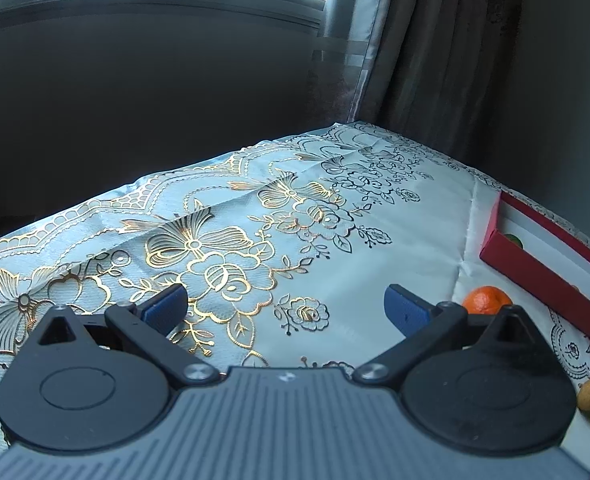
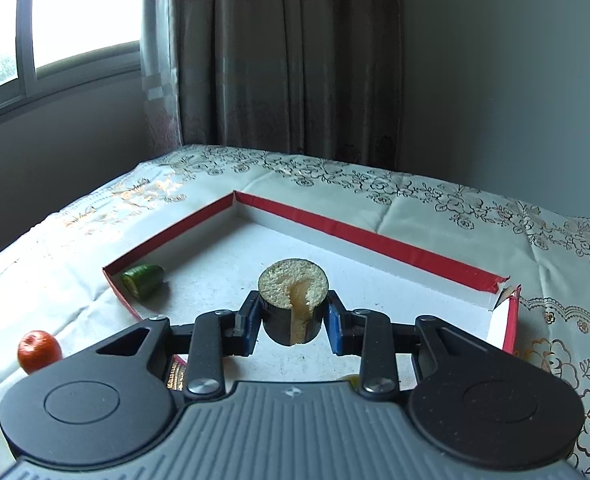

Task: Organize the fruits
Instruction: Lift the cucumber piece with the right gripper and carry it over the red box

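Right gripper [image 2: 293, 322] is clenched on a dark-skinned cut fruit piece with pale spongy flesh [image 2: 293, 300], blue pads pressing both its sides, held above the white floor of the shallow red-walled cardboard box [image 2: 375, 240]. A green cut fruit chunk [image 2: 143, 280] lies in the box's left corner. A round orange tangerine [image 2: 39, 350] sits on the gold-flowered white tablecloth [image 2: 55, 248] just outside the box's left wall. Left gripper [image 1: 285, 310] hangs released, jaws wide over bare cloth, nothing between them, the tangerine just beyond its right finger
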Demonstrator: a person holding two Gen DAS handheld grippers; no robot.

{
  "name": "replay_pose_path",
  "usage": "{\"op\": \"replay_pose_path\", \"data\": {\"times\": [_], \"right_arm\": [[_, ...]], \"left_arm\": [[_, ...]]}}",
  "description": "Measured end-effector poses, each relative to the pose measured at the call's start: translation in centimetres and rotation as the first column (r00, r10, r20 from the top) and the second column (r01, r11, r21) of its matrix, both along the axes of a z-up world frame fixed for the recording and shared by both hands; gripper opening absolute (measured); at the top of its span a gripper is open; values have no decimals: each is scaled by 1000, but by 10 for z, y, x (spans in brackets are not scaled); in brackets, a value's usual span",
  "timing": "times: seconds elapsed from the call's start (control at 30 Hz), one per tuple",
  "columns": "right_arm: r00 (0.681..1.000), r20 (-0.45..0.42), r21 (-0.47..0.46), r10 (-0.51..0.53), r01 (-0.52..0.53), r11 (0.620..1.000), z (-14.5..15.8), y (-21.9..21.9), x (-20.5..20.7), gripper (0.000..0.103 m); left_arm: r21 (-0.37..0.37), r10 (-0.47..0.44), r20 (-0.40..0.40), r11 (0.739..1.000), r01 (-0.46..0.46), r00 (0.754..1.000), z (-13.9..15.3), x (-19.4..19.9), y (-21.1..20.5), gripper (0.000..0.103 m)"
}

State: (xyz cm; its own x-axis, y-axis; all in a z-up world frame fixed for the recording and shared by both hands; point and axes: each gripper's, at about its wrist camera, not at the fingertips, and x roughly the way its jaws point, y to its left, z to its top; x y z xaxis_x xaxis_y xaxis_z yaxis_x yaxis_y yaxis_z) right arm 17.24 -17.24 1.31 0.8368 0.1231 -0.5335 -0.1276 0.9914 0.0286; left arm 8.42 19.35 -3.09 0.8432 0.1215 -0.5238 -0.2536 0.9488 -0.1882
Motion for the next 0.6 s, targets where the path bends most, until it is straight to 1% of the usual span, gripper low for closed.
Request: {"op": "replay_pose_path", "data": {"times": [0.6], "right_arm": [[999,-51,-24,-11,10,1000,-16,4,19,32]], "left_arm": [[-24,-5,7,1000,5,1000,-1,0,3,103]]}}
